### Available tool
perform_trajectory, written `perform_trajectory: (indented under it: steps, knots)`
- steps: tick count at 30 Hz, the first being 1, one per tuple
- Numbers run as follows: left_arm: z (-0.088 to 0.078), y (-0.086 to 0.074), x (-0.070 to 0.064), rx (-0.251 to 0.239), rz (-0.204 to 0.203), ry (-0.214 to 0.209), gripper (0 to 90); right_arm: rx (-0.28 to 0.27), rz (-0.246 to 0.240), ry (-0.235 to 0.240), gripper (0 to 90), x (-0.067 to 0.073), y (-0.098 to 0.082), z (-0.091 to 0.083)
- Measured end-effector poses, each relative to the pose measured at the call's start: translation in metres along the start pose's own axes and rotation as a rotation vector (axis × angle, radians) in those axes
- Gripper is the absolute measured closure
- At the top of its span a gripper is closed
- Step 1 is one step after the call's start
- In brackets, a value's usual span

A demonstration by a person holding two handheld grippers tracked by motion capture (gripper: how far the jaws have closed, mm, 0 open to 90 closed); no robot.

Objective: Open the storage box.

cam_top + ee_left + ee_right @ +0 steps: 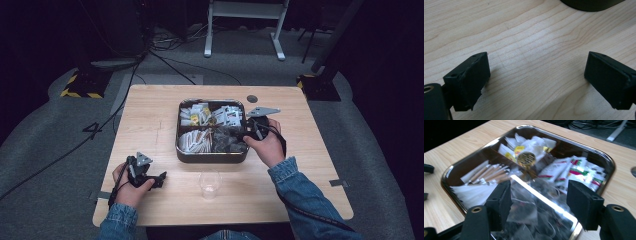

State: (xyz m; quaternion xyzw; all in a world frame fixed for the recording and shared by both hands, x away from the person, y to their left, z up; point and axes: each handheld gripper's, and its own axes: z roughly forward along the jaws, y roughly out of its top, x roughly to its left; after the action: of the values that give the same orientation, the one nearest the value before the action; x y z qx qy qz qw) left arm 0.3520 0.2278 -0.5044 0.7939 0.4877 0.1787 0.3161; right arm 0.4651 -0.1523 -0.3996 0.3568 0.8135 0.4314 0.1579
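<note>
A square metal tray (210, 157) with divided compartments stands at the table's middle. It holds white sachets, red-and-white sachets (576, 171), brown stick packets (486, 172) and dark clear-wrapped packets (529, 212). A gold round knob (526, 158) sits near its centre. My right gripper (245, 134) hovers over the tray's right side above the dark packets; in the right gripper view it (539, 192) is open, with nothing pressed between its pads. My left gripper (161, 178) rests low at the table's front left, and it (536, 62) is open over bare wood.
A clear plastic cup (209, 185) stands upright in front of the tray, between the two hands. The tray's dark wall (591, 5) lies ahead of the left gripper. Cables and a white frame's legs (278, 47) are on the floor beyond the table.
</note>
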Motion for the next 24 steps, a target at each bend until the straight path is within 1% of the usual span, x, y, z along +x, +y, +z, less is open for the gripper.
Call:
perform_trajectory:
  steps: [2, 3, 4, 7, 9, 12, 14, 16, 18, 20, 24]
  knots:
    - [0.000, 0.000, 0.000, 0.002, 0.005, -0.001, 6.7, 0.008, -0.006, 0.009, 37.2, 0.003, 0.004, 0.004]
    - [0.000, 0.000, 0.000, 0.002, 0.005, -0.001, 6.7, 0.009, -0.004, 0.025, 41.1, 0.005, 0.008, 0.008]
    - [0.000, 0.000, 0.000, 0.002, 0.006, -0.001, 6.7, 0.012, 0.000, 0.034, 42.0, 0.006, 0.010, 0.010]
    - [0.000, 0.000, 0.000, 0.002, 0.005, -0.002, 6.7, 0.010, 0.000, 0.041, 43.5, 0.007, 0.012, 0.014]
    - [0.000, 0.000, 0.000, 0.002, 0.005, -0.002, 6.7, 0.005, -0.007, 0.042, 43.6, 0.009, 0.015, 0.018]
    - [0.000, 0.000, 0.000, 0.002, 0.005, -0.001, 6.7, 0.010, -0.004, 0.049, 43.3, 0.011, 0.018, 0.025]
    - [0.000, 0.000, 0.000, 0.002, 0.005, -0.002, 6.7, 0.022, 0.005, 0.052, 42.3, 0.012, 0.019, 0.031]
    - [0.000, 0.000, 0.000, 0.003, 0.005, -0.002, 6.7, 0.033, 0.003, 0.057, 41.1, 0.012, 0.020, 0.038]
    - [0.000, 0.000, 0.000, 0.002, 0.005, -0.002, 6.7, 0.048, -0.013, 0.046, 39.9, 0.012, 0.022, 0.045]
    - [0.000, 0.000, 0.000, 0.002, 0.005, -0.002, 6.7, 0.051, -0.024, 0.037, 39.4, 0.011, 0.023, 0.052]
    - [0.000, 0.000, 0.000, 0.002, 0.005, -0.002, 6.7, 0.063, -0.024, 0.032, 39.3, 0.011, 0.023, 0.063]
